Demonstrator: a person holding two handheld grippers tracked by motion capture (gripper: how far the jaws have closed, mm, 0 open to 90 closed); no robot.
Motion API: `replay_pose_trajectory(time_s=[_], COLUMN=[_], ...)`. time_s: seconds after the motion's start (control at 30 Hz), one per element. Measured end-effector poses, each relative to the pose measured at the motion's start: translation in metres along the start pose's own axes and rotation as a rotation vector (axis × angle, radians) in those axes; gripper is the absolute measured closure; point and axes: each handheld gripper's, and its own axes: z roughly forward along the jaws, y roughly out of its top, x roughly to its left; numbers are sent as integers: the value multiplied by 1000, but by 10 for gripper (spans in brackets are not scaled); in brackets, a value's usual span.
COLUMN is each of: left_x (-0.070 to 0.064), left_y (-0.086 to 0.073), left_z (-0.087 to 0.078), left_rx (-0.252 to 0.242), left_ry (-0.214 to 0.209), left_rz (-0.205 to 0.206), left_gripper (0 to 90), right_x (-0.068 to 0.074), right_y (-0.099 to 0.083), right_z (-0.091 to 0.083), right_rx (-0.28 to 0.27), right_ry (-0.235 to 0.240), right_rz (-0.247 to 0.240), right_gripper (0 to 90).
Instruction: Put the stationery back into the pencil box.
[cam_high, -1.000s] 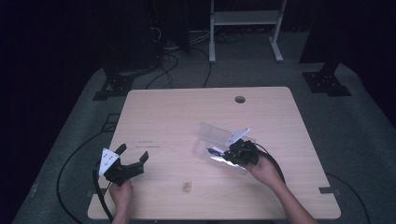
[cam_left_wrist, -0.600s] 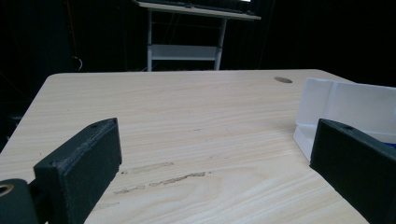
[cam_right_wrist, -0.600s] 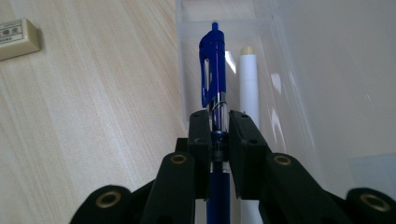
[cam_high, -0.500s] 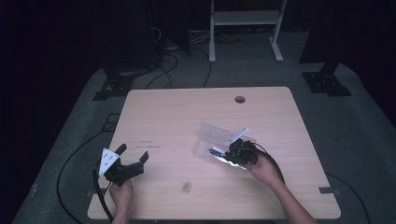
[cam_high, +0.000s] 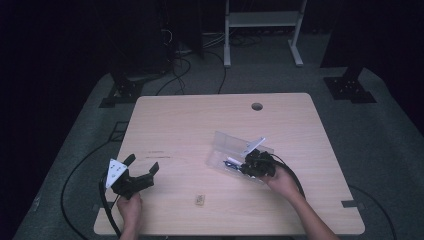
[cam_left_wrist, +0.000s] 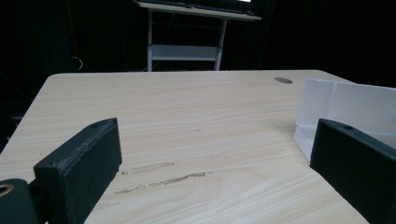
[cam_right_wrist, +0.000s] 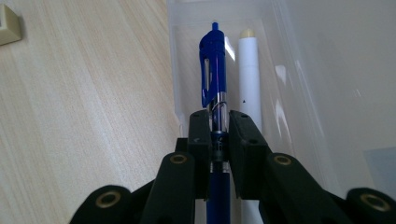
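Note:
A clear plastic box (cam_high: 231, 148) lies open on the right half of the table. My right gripper (cam_high: 243, 167) reaches into its near compartment, shut on a blue click pen (cam_right_wrist: 212, 65) that points away along the box's floor. A white pen (cam_right_wrist: 249, 79) lies beside it inside the box (cam_right_wrist: 299, 70). My left gripper (cam_high: 142, 164) rests at the table's front left, held in a hand. Its jaws stand wide apart in the left gripper view (cam_left_wrist: 215, 140), with nothing between them. The box's white wall (cam_left_wrist: 348, 105) shows at the right there.
A small beige block (cam_high: 200, 200) lies near the front edge between the two hands and shows again as a beige block (cam_right_wrist: 8, 29) left of the box. A cable hole (cam_high: 257, 106) sits at the table's back. Cables trail off the table to both grippers.

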Motion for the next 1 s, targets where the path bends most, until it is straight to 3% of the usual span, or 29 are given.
replay_pose_trajectory(time_s=[0.7, 1.0], left_x=[0, 0], left_y=[0, 0], left_z=[0, 0], left_rx=[-2, -2], left_ry=[0, 0], left_rz=[1, 0], left_gripper=[11, 11], right_x=[-2, -1], right_y=[-5, -6], right_z=[6, 4], right_rx=[11, -12], right_ry=[8, 2], right_rz=[12, 15], right_gripper=[783, 763])
